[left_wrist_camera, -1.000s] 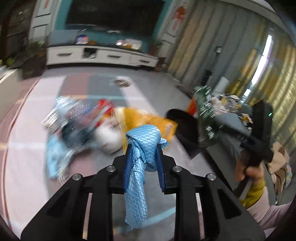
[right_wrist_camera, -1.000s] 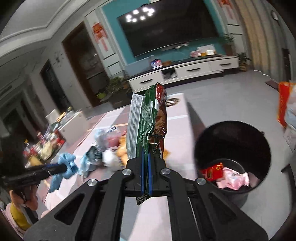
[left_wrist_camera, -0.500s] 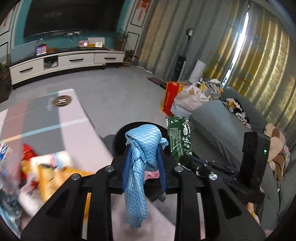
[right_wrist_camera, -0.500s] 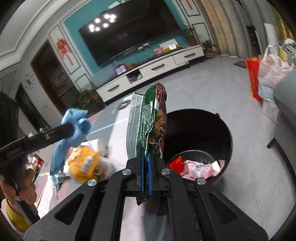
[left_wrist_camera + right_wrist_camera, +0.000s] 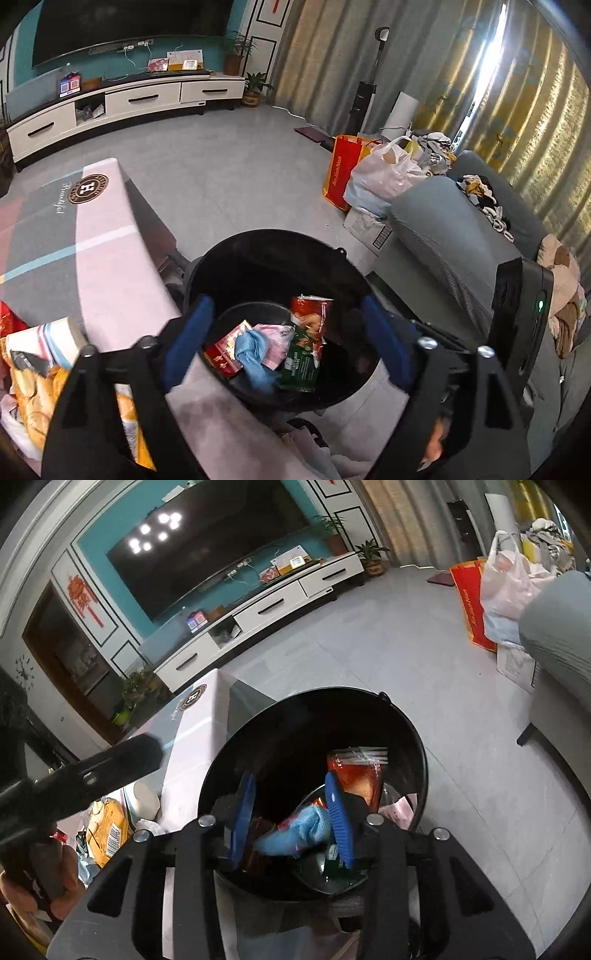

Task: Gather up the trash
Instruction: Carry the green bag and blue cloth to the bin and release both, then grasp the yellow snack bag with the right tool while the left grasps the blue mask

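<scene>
Since both grippers hang over the black bin w/ nothing in them, the drop step looks about done. The left gripper has its jaws spread very wide, holding nothing. The right gripper has its jaws partly apart, also holding nothing. The trash sits down inside the bin: a blue cloth, a green snack bag, a red wrapper and a pink wrapper, all piled touching each other at the bottom.

More trash waits on the pink table just beside the bin, e.g. a yellow snack bag and a white paper cup.

To do this step well, the person should likely lift both grippers straight up so the fingers don't bump the bin rim. Then swing back to the table pile & keep jaws wide. One piece per gripper seems best, pinched near an edge, since thin bags may slip.
</scene>
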`<state>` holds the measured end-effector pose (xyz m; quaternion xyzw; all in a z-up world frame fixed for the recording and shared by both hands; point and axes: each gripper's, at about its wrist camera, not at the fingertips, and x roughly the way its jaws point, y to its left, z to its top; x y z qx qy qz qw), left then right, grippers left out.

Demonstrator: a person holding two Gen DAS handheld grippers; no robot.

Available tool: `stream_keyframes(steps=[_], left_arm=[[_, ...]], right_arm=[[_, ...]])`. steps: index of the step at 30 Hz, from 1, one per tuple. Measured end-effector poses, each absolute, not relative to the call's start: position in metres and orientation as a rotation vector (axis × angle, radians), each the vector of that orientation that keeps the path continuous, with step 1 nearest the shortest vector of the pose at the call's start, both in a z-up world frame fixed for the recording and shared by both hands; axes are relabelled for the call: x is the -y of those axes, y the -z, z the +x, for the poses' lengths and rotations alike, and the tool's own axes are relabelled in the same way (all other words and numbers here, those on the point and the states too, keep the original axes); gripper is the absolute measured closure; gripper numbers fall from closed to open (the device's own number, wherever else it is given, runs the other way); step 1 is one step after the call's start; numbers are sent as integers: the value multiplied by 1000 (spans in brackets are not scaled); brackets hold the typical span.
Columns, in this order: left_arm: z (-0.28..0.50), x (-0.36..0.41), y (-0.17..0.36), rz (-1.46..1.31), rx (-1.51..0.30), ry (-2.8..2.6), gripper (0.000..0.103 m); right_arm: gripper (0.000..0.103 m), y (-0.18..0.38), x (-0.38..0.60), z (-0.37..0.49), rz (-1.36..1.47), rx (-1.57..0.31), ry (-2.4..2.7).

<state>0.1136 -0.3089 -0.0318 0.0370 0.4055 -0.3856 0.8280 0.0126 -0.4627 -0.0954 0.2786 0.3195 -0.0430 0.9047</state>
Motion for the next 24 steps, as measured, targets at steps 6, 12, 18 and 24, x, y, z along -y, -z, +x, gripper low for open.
stream_keyframes(steps=[6, 12, 18, 24], left_arm=[[92, 270, 26, 72, -863, 806, 5], [59, 214, 22, 16, -871, 796, 3], [37, 138, 28, -70, -897, 675, 3], [26, 50, 38, -188, -903, 488, 3]], right_arm=[[61, 90, 451, -3, 576, -685, 61], [52, 78, 421, -9, 543, -727, -21], [47, 66, 369, -7, 462, -770, -140], [47, 60, 316, -3, 339, -811, -221]])
